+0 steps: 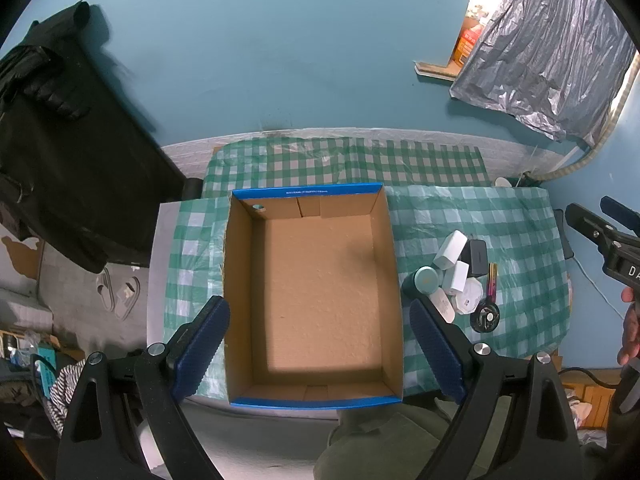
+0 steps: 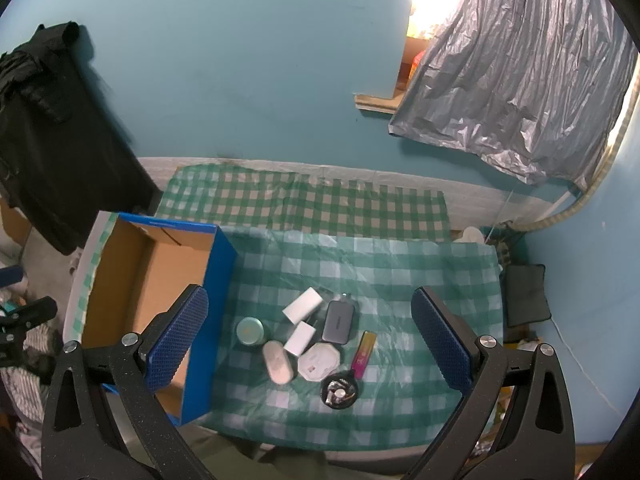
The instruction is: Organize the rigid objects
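The left gripper [image 1: 320,344] hangs above the cardboard box [image 1: 312,280], fingers spread wide, holding nothing. The right gripper [image 2: 310,344], likewise spread, hovers over the small items [image 2: 312,344] clustered just right of the box. The box's white print is unreadable.

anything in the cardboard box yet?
No, the cardboard box shows only its bare brown floor; the small items sit on the checkered tablecloth beside it.

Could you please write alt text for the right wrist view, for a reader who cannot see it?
The open right claw hovers above a cluster of small items on a green checked tablecloth: white blocks, a teal jar, a grey case, a round black object. To their left stands an empty blue cardboard box.
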